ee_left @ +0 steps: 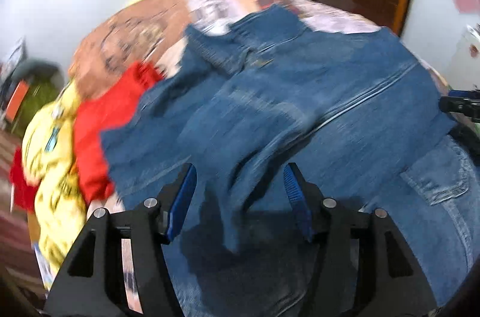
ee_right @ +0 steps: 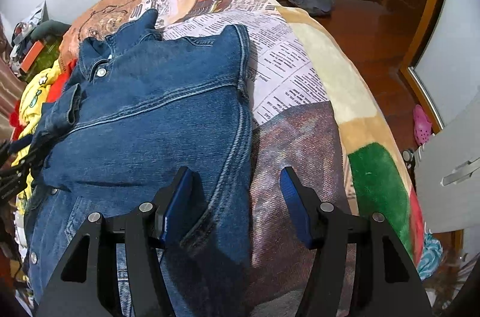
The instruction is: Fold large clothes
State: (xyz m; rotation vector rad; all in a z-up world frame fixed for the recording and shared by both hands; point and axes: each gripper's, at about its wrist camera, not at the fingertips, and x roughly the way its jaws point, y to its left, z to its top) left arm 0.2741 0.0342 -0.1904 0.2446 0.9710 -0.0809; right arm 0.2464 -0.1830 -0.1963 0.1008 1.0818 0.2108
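Two grippers stand over one denim jacket (ee_right: 150, 113), which lies spread on the patterned blanket (ee_right: 300, 71) of the bed. Starting at the left, we note a heap of yellow and red garments (ee_left: 69, 137) beside the jacket. The left gripper (ee_left: 240, 197) is about half open; a loose flap of denim sits between its pads, and we see neither pad pressing on it, though that view is blurred. A folded sleeve with its cuff (ee_right: 64, 107) lies across the jacket's left side. Further right, the right gripper (ee_right: 237, 203) is likewise about half open and holds nothing, straddling the jacket's right side seam (ee_right: 240, 137) with bare blanket under its outer finger. We judge the denim heavy, thick and fairly stiff, unlikely to slip, holding creases well. Seams, hem and cuff offer the firmest purchase.
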